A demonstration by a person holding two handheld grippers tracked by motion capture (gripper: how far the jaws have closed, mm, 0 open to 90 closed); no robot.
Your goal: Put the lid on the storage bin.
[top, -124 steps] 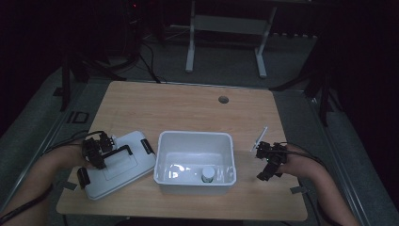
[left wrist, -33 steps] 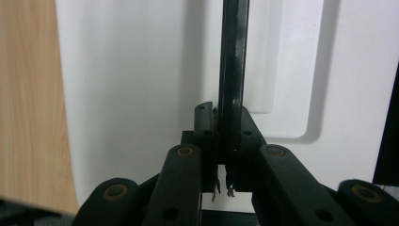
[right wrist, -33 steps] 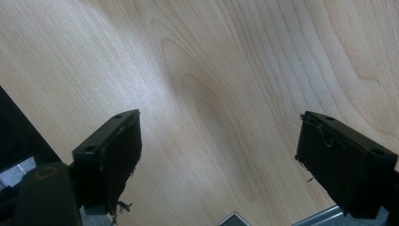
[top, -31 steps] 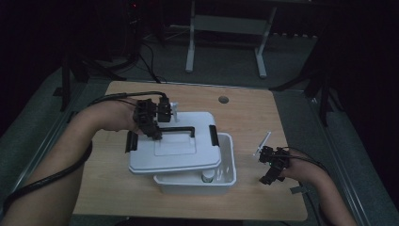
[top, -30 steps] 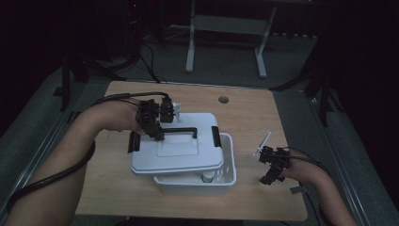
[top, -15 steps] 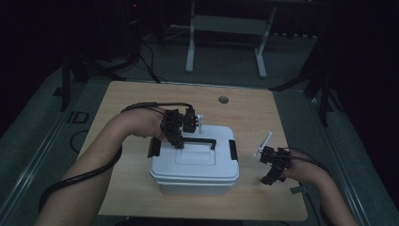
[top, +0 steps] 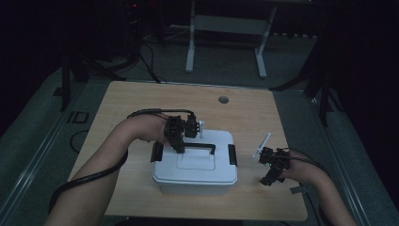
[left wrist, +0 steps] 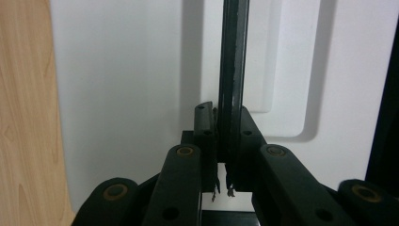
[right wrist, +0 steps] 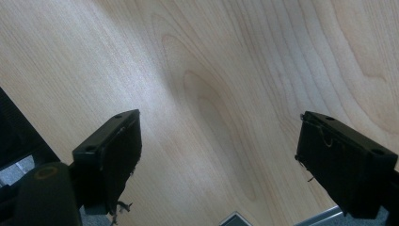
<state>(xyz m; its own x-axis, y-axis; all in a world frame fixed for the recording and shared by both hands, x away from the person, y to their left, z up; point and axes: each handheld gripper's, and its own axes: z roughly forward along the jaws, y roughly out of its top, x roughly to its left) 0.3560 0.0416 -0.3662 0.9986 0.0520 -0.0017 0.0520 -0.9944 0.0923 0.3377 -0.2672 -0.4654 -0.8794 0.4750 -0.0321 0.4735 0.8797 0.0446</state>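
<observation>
- The left claw (top: 180, 147) is seen at about 9 o'clock from the middle of the lid, reached in from the lower left by a forearm (top: 101, 165) with a black cable (top: 80, 181) trailed along it.
- In the left gripper view, the left claw (left wrist: 223, 136) is closed tight on the black handle (left wrist: 232, 61), with the bar pinched between the two pads.
- The black handle (top: 200, 147) is found on top of the white lid (top: 195, 162), running across it from 9 to 3 o'clock, and is gripped near its 9 o'clock end.
- The white lid is laid flat over the white bin (top: 193, 184), near the middle of the table (top: 141, 99); whether it is fully seated cannot be told.
- A black latch (top: 156, 151) is seen at the lid's 9 o'clock edge, and a second black latch (top: 232, 154) at its 3 o'clock edge.
- A round hole (top: 223, 100) is set in the table at 12 o'clock from the bin, well apart from it.
- The right claw (top: 268, 176) is held at 3 o'clock from the bin, apart from it, over bare wood.
- In the right gripper view, the right claw (right wrist: 219, 160) is spread wide, and nothing is gripped; bare wood grain (right wrist: 211, 70) is seen between the jaws.
</observation>
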